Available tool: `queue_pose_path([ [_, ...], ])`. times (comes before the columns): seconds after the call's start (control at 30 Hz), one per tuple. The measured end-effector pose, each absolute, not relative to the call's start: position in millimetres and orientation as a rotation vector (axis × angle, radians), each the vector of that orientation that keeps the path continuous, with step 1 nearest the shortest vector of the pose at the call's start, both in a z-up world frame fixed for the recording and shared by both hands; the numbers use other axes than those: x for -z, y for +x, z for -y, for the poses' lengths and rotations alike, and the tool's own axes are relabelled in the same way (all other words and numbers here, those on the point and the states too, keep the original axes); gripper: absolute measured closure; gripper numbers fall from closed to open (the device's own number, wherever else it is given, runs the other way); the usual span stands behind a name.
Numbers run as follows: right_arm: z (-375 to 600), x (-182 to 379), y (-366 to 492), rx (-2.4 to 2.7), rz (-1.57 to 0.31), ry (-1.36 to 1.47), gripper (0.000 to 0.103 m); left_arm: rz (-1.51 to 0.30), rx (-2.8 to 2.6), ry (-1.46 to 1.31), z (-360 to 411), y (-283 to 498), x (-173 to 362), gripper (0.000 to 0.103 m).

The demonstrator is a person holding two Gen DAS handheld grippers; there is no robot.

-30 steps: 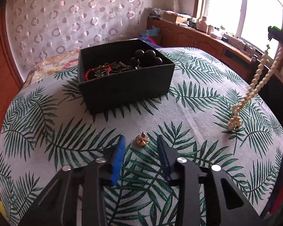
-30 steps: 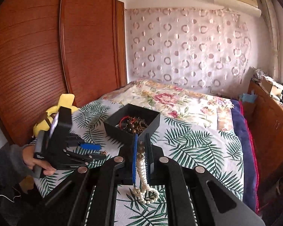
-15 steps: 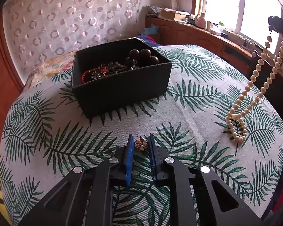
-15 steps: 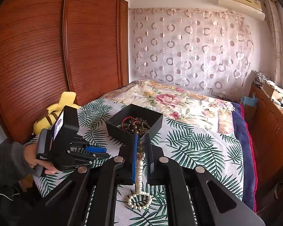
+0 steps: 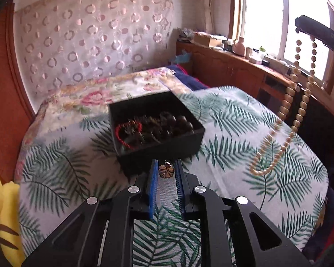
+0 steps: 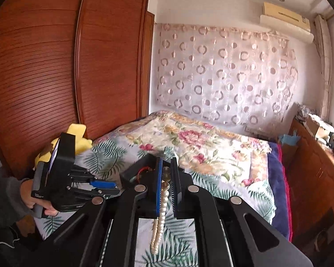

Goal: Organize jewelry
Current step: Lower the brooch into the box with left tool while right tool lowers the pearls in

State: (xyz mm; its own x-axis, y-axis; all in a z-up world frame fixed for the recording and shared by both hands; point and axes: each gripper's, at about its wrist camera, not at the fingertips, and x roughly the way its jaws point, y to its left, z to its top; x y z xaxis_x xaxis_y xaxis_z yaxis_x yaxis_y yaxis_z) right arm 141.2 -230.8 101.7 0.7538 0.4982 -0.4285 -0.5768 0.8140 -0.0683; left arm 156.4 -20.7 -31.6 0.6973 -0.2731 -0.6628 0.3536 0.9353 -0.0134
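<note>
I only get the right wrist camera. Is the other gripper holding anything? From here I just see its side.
Observer: Yes. In the left wrist view the left gripper is shut on a small gold flower-shaped charm.
Child: Is it over the box already?
Observer: Not yet. In that view the charm sits in front of the near wall of the black rectangular box, not above its opening.
Child: What's inside the box?
Observer: A red beaded bracelet on the left and a cluster of big dark round beads beside it.
</note>
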Motion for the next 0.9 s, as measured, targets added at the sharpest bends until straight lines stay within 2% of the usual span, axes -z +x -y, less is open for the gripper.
queue_pose_path([
  [0.5, 182, -152, 212, -0.569, -0.363, -0.265, 0.095, -0.689, 0.311, 0.122, 15, 195, 8, 0.089],
  [0.9, 143, -131, 258, -0.579, -0.461, -0.278, 0.095, -0.721, 0.29, 0.092, 9, 220, 22, 0.089],
])
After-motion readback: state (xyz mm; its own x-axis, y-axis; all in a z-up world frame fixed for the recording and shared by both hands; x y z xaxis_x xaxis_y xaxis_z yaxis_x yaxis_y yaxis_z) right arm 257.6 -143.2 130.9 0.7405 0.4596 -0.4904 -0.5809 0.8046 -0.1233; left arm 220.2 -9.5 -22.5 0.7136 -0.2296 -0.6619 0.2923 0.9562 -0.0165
